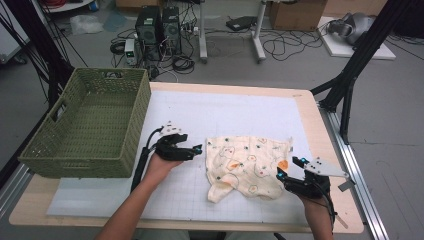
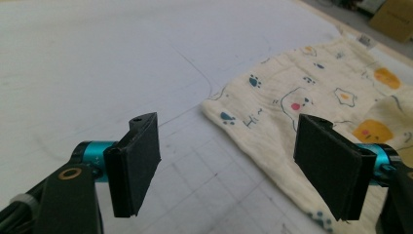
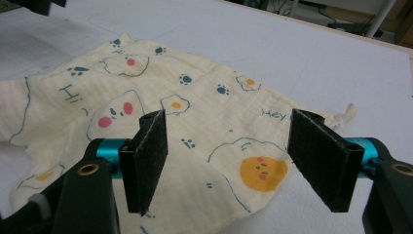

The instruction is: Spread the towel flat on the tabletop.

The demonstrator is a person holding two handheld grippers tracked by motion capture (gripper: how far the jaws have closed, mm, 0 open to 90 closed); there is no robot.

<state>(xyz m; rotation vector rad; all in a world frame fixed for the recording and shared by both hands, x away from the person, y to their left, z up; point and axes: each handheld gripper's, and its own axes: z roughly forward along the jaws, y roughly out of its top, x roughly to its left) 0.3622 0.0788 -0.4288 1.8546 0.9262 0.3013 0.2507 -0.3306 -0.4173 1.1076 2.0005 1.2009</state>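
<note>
Cream printed muslin cloth (image 2: 311, 112) cut off by the right and lower frame edges in the left gripper view; its far corner tag (image 2: 364, 40) too blurred to read.

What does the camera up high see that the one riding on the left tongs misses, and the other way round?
High view alone: the green woven basket at the table's left, both hands with their tongs, left tongs and right tongs, and the computers and cables on the floor beyond.

Left gripper view alone: a close look at its own two black pads, standing wide apart with nothing between them, and the fine print on the cloth, such as blue paw prints.

Both: the cream patterned cloth lying on the white gridded mat.
</note>
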